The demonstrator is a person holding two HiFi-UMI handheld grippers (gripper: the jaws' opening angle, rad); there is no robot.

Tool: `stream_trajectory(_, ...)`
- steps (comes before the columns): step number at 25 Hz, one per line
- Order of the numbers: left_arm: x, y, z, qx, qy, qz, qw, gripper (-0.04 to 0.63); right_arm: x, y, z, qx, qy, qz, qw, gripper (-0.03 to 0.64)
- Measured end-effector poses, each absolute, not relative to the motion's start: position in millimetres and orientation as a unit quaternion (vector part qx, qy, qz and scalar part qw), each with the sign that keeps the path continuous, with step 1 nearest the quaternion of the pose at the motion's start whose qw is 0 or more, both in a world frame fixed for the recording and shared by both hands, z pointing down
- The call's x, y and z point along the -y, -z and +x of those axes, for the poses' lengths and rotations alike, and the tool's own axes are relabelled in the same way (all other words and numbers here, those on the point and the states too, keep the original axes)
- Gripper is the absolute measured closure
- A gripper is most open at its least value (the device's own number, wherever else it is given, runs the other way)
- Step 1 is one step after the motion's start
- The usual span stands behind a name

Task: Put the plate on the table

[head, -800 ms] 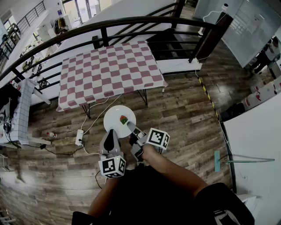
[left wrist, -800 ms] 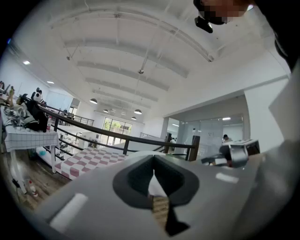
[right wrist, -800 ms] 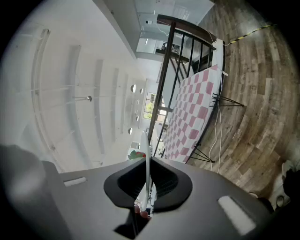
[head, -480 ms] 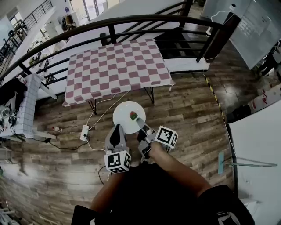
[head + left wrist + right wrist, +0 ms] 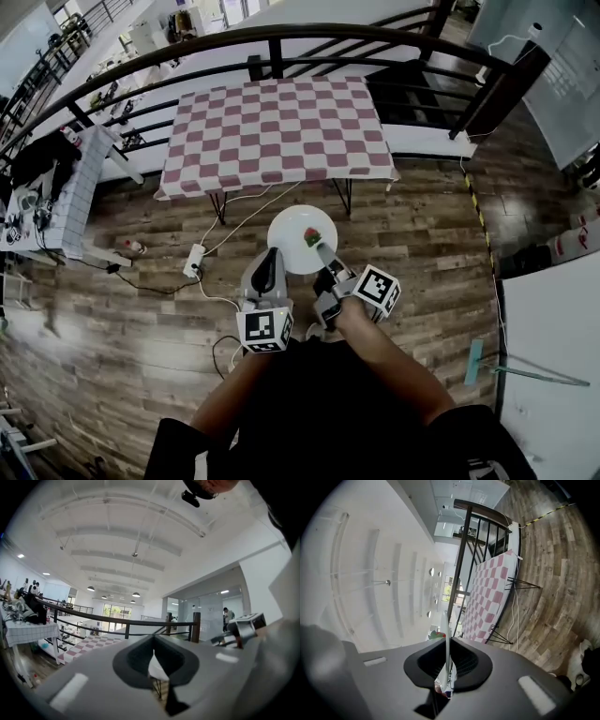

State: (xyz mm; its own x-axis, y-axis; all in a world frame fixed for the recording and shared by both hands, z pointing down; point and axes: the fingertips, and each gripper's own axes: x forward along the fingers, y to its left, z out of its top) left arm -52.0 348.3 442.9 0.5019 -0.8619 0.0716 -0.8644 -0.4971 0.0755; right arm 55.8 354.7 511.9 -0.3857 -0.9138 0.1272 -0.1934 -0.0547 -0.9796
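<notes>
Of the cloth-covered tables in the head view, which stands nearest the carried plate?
The table with the red-and-white checked cloth, just beyond the plate; the white-gridded table stands farther off, at the left.

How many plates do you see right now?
1. The plate is held above the floor, short of the table, its rim pinched by the right gripper. No other shows.
</notes>
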Motion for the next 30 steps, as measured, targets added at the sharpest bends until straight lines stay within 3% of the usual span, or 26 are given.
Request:
stream_trajectory(19,-271,-462,-40,0.500,-0.026,0.863,0.067,0.586,-285,-542,86,-0.583,0.575,-0.484,0.307,0.599)
stream_trajectory(30,-151,-459,-36,0.486,-0.029,0.871,0.065,0.586,-168,-538,93,-0.580,0.571,-0.491,0.310,0.599)
